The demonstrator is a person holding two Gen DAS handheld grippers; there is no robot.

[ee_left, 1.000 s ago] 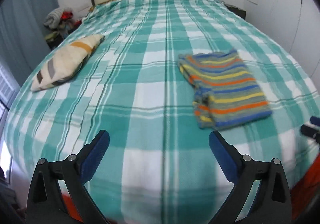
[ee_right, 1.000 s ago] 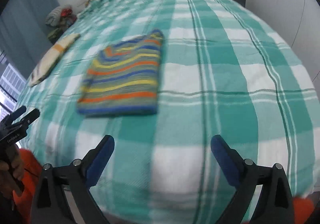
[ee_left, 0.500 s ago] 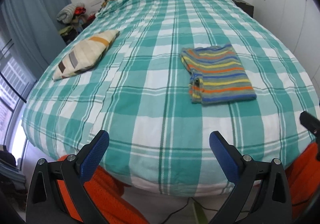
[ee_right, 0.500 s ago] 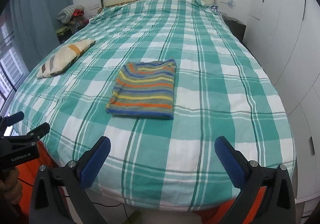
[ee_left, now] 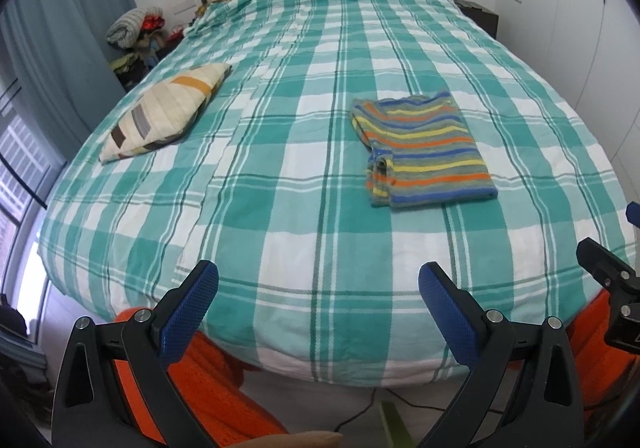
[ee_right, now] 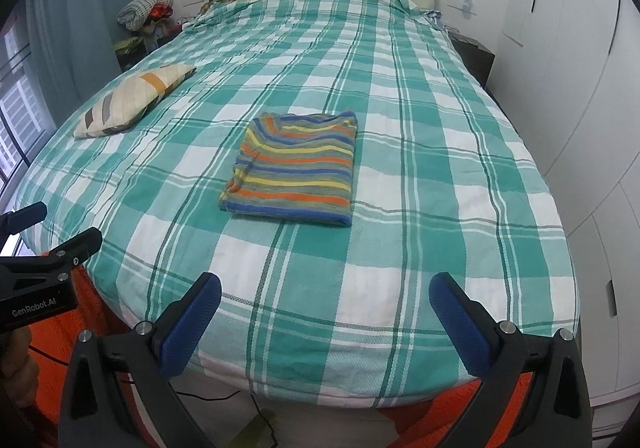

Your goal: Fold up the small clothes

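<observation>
Striped knit top (ee_right: 292, 168), already folded mid-bed (ee_right: 400, 268), looks soft, light and floppy, so my spread, empty left gripper (ee_left: 318, 308) and right gripper (ee_right: 324, 318) should pinch its near doubled hem.

Both hand-held grippers (ee_left: 318, 288) (ee_right: 325, 298) wide open

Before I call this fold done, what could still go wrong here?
1. The shirt is folded, but its left edge looks bunched and layered in the left wrist view; that side may spring open if it is lifted carelessly.
2. Both the left gripper and the right gripper hang open off the foot of the bed, away from the shirt; any touch-up means a long reach, and fingers could drag the loose cover.
</observation>
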